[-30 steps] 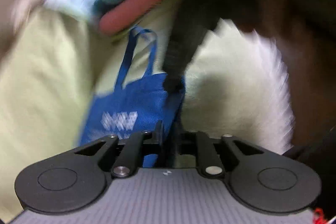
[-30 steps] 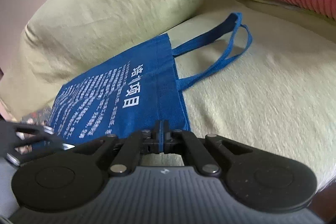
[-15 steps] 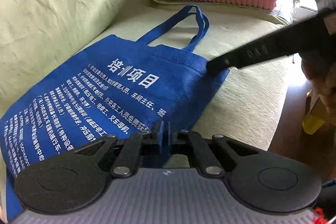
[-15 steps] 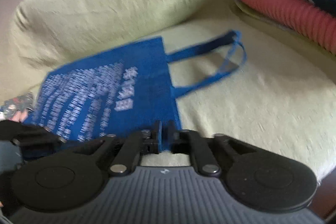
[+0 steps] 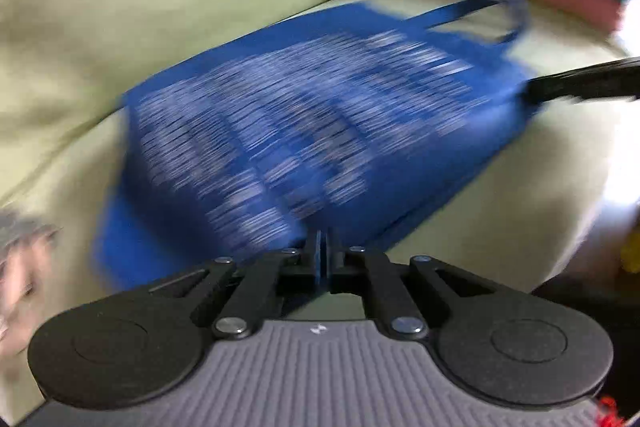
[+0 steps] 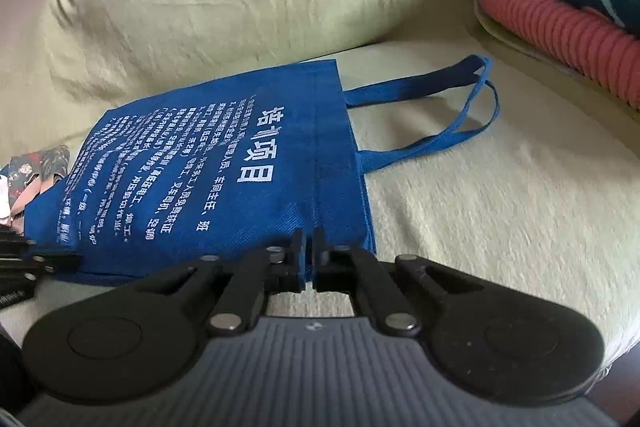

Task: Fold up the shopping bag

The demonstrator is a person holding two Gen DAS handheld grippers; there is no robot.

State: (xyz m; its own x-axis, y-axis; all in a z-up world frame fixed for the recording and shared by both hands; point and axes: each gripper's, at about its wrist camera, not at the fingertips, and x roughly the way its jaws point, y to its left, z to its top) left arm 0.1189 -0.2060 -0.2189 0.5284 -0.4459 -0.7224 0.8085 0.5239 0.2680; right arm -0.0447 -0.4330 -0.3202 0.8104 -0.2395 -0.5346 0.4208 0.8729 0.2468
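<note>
The right gripper [image 6: 308, 255] pinches the near edge of the blue shopping bag [image 6: 224, 163], fingers pressed together on the fabric at lower centre of its view. The left gripper [image 5: 323, 251] likewise clamps the bag's edge, though its view is blurred. The bag lies flat on the pale green sofa [image 6: 500, 211], handles [image 6: 460, 107] toward folded towels [image 6: 560, 19] at upper right.

Heading on shopping bag [image 6: 224, 167]: "培训项目" is printed in white.
Small print beneath: too small to be read.
</note>
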